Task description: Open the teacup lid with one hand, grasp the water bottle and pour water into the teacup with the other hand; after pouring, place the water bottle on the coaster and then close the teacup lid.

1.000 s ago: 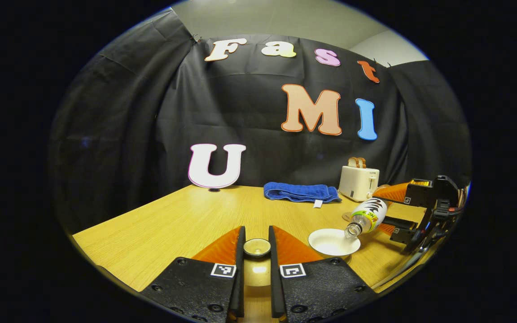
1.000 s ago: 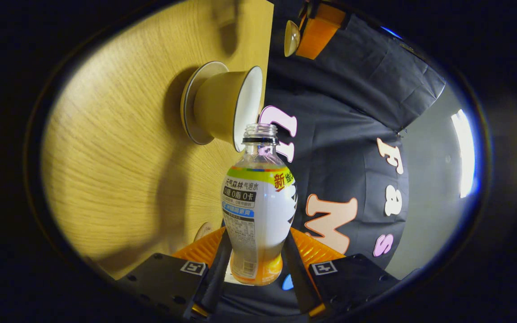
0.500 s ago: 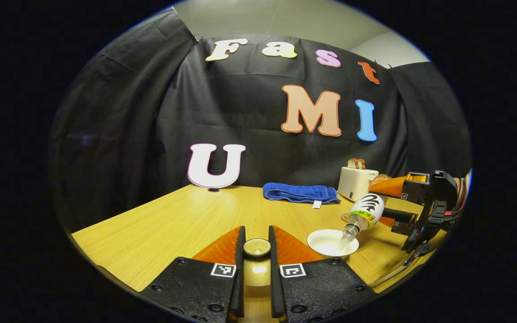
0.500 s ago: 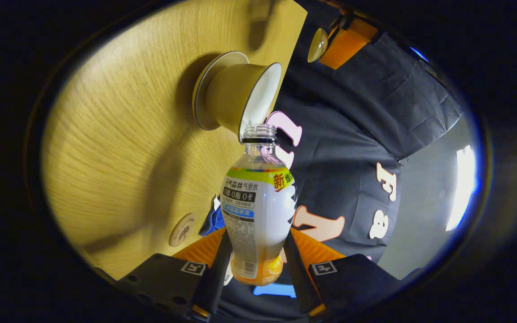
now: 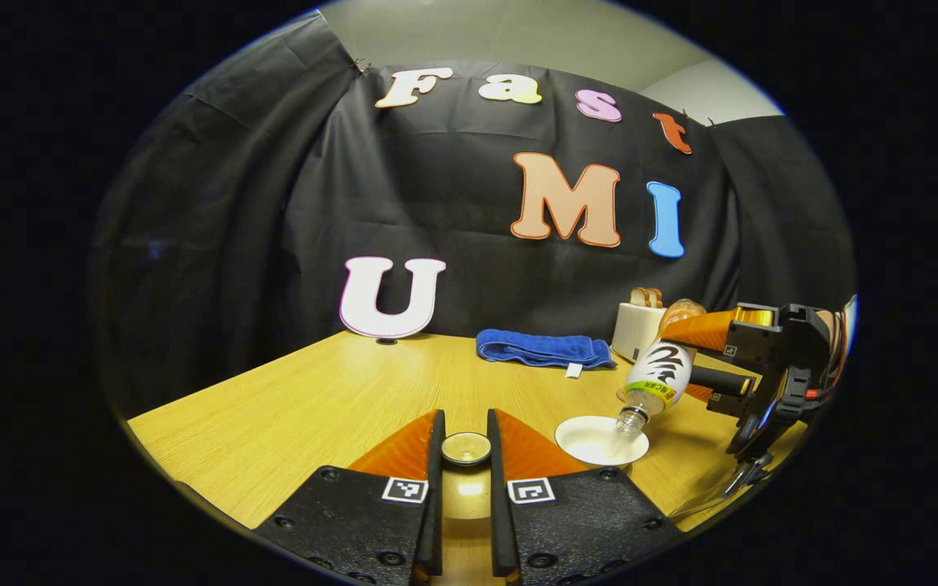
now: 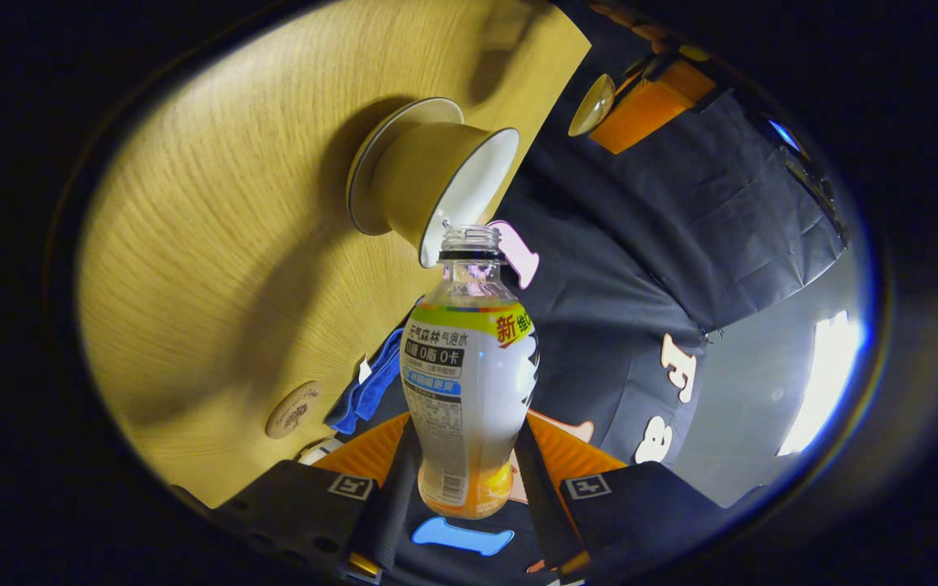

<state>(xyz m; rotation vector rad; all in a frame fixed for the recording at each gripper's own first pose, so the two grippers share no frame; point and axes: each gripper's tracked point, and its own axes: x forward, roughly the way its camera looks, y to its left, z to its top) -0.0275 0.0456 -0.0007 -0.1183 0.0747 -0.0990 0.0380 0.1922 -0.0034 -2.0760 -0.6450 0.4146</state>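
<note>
Teacup (image 6: 412, 183) yellow-tan outside, white inside; bottle (image 6: 469, 382) clear with white label, green-yellow band, black stripes, orange base; towel (image 5: 542, 350) blue; toaster (image 5: 636, 332) cream; table (image 5: 314, 407) light wood grain.

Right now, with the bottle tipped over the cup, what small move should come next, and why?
Probably hold the pour steady: the water bottle, clamped in the right tool, has its mouth over the open teacup, while the left tool holds the lid clear.
</note>
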